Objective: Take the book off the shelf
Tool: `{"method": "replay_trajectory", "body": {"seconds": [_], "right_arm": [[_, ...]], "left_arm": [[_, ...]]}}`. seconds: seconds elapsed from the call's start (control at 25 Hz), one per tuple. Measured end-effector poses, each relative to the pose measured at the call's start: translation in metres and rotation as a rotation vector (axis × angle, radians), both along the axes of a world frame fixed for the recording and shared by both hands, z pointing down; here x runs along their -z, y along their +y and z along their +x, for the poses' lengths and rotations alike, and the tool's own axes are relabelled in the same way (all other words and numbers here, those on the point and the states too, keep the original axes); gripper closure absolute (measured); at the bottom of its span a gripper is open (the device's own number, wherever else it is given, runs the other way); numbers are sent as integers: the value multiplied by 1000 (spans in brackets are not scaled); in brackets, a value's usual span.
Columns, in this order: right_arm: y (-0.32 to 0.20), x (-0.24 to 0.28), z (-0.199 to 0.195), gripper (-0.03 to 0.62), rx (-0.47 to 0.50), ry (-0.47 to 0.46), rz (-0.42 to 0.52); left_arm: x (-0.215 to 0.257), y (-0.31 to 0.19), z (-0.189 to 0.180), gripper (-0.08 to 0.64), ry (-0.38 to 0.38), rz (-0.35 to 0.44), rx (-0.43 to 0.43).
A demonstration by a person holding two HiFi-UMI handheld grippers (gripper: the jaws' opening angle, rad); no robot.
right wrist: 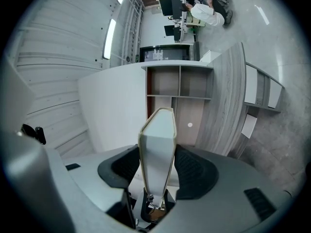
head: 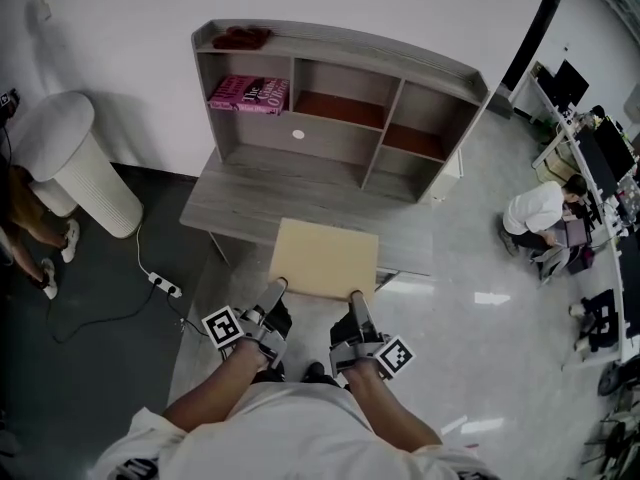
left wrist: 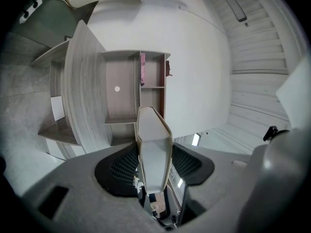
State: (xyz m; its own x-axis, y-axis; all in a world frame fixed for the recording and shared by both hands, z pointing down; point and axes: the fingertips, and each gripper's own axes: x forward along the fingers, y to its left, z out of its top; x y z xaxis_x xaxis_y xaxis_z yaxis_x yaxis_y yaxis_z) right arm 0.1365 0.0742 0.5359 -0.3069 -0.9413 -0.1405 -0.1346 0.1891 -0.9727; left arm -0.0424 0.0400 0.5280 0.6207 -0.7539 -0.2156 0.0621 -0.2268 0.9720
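Note:
I hold a tan-covered book (head: 325, 258) flat over the front edge of the grey desk (head: 240, 193), below the shelf unit (head: 340, 43). My left gripper (head: 277, 288) is shut on the book's near left edge and my right gripper (head: 355, 298) is shut on its near right edge. In the left gripper view the book (left wrist: 154, 149) runs edge-on between the black pads, white pages showing inside the tan cover. The right gripper view shows the same book (right wrist: 158, 149) clamped between its pads, pointing at the shelf (right wrist: 180, 81).
Pink books (head: 250, 93) lie in the shelf's upper left compartment and a dark red object (head: 242, 37) lies on top. A white ribbed cylinder (head: 75, 163) and a power strip (head: 163, 285) are at the left. A person (head: 535, 213) sits by desks at the right.

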Motion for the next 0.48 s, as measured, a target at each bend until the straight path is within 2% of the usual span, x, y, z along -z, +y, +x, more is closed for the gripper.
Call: {"method": "replay_trajectory", "body": {"seconds": [0.48], "right_arm": [[-1, 1, -8, 365, 11, -3, -22]], "left_arm": [[-1, -2, -5, 344, 20, 2, 6]]}}
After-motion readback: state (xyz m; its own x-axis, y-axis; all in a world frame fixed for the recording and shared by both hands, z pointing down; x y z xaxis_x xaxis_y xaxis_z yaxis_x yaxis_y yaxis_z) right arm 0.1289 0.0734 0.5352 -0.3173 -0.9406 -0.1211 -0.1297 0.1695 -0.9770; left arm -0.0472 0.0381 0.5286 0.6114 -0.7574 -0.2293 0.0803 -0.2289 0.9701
